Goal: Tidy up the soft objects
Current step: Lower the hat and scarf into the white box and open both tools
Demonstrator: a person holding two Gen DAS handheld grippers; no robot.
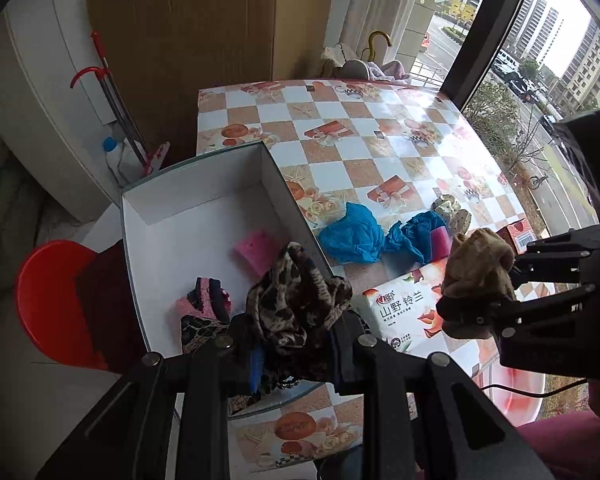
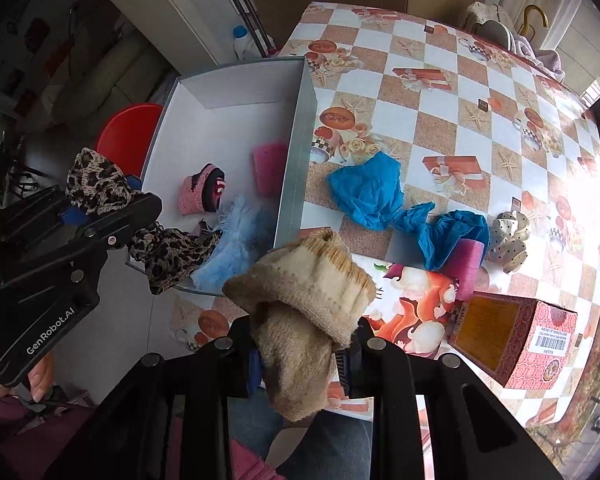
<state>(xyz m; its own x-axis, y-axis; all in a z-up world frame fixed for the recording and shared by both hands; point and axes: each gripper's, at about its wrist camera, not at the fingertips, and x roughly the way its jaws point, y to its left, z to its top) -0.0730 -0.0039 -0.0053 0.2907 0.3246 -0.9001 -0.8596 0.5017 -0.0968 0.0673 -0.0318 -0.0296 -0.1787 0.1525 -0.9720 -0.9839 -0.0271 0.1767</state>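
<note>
On the checked surface (image 2: 440,128), near its left edge: one white box (image 2: 236,128), open at the top.

Inside the box: a pink sponge (image 2: 270,168) against the right wall; a small pink and dark slipper (image 2: 202,196) near the middle of the floor; a pale blue fluffy piece (image 2: 236,240) at the near end.

Left gripper (image 1: 296,344): jaws nearly closed, clamped on a leopard-print cloth (image 1: 300,300). The cloth is bunched above the jaws and trails below them; seen from the right wrist, its lower end hangs at the near edge of the box, beside the blue fluffy piece. Whether it touches the box floor cannot be told.

Right gripper (image 2: 300,356): jaws nearly closed, clamped on a beige knitted sock (image 2: 304,304). The sock is held off the surface, just to the right of the box's near corner, over a printed tissue pack (image 2: 416,312).

Loose on the surface, right of the box: a crumpled blue cloth (image 2: 368,192); a second crumpled blue cloth (image 2: 448,232) beside it, lying partly over a magenta sponge (image 2: 468,264); a cream dotted piece (image 2: 510,236) further right.

Also on the surface: a red patterned carton (image 2: 520,340) with a barcode label, near the right front.

Beyond the box, off the surface: a red stool (image 2: 128,132).
</note>
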